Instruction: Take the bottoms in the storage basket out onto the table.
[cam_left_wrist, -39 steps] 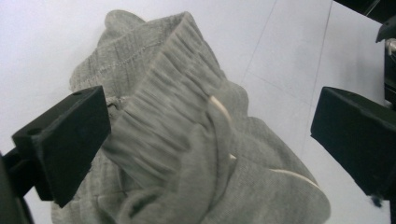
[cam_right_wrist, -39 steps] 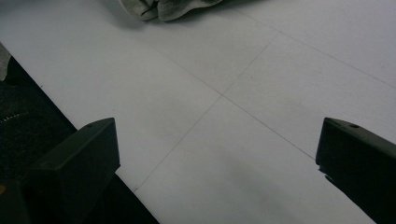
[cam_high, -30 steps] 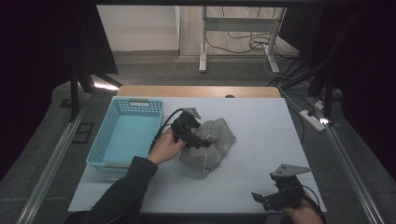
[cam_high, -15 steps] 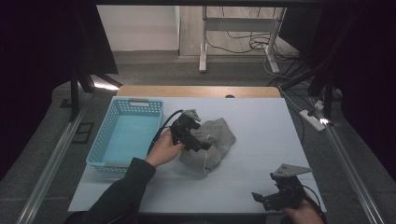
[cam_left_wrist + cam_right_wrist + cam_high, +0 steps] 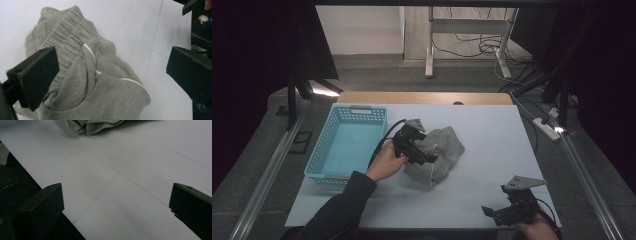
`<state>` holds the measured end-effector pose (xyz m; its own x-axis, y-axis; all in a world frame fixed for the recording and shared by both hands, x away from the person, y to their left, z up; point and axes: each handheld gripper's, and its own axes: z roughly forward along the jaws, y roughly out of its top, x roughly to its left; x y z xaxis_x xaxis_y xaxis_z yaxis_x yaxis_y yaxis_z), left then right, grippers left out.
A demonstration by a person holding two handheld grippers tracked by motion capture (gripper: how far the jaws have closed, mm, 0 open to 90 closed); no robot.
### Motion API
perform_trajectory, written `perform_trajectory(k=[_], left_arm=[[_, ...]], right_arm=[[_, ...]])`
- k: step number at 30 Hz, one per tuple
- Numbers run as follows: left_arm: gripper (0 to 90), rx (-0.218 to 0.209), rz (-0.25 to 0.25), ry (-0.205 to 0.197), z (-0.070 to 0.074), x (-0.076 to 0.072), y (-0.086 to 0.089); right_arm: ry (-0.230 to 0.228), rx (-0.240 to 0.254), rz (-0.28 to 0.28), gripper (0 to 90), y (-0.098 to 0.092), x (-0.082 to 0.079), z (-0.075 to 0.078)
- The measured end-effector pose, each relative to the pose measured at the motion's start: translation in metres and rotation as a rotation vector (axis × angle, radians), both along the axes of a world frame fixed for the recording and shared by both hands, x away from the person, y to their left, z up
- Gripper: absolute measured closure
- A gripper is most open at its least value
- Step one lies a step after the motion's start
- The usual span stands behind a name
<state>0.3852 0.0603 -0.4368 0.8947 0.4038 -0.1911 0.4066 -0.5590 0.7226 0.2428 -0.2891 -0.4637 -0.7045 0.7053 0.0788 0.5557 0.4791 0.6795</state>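
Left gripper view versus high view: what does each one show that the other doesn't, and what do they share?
The left gripper view alone gives the close detail of the grey garment: a ribbed band and a pale drawstring running through its folds, framed by the left gripper with its jaws wide apart. The high view alone takes in the blue basket left of the garment, the right gripper at the table's near edge, and the floor cables beyond. Both show the crumpled garment on the white table.
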Motion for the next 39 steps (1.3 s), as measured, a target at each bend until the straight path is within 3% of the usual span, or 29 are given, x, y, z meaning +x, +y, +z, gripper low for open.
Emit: perform_trajectory(k=[13, 20, 39], left_arm=[[0.0, -0.015, 0.015, -0.007, 0.001, -0.012, 0.010], [0.0, -0.057, 0.032, 0.006, 0.004, -0.017, 0.020], [0.0, -0.077, 0.059, 0.014, -0.002, -0.033, 0.040]], right_arm=[[-0.003, 0.001, 0.003, 0.0, 0.000, 0.000, 0.000], [-0.002, 0.007, 0.000, 0.0, 0.000, 0.000, 0.000], [-0.002, 0.012, 0.008, 0.0, -0.001, 0.000, 0.001]])
